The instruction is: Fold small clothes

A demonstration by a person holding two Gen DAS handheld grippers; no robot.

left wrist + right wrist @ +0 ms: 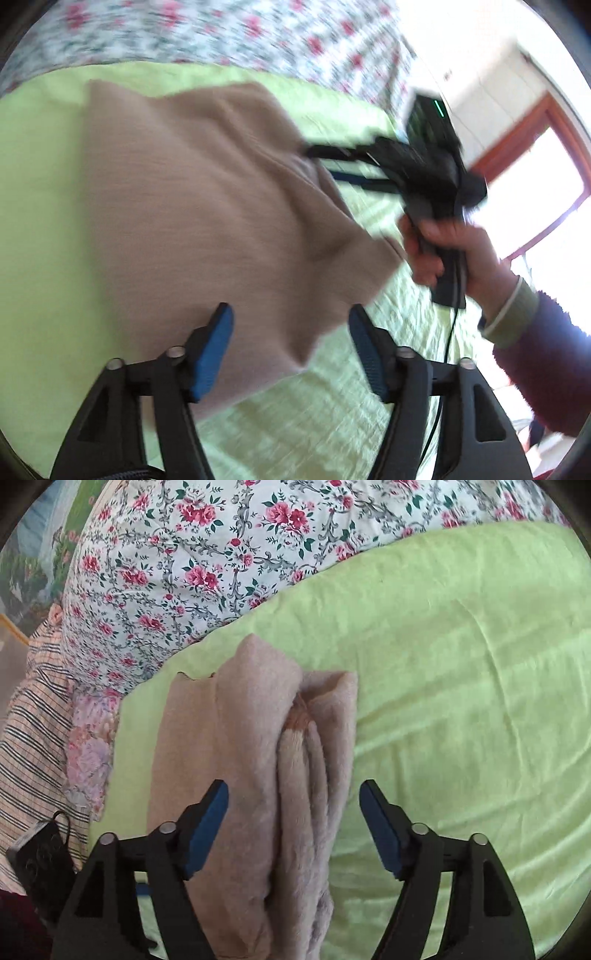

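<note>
Left gripper (290, 350): sitting nearest its own camera, jaws standing wide apart, blue pads (214, 350) pressing on nothing, a corner of the garment lying beneath the gap, apparently let go so the cloth can settle. Right gripper (293, 827): likewise gaping, holding nothing, its pads flanking the bunched edge of the folded cloth without touching it. Tan fleece garment (258, 768): lying on the light green bed cover (461, 701), doubled over lengthwise in the right wrist view, layers stacking into a thick roll at one side; judged partway folded, the fold laid but not yet smoothed. Person's hand (447, 254): seen from the left wrist view, wrapping the black handle of the right gripper, wrist bent, tool pointing down and across towards the garment's far edge, purple sleeve (546, 365) trailing behind. Floral bedding (221, 554): lying beyond the green cover. Striped cloth (33, 716): sitting at the far left, well apart from the work.
</note>
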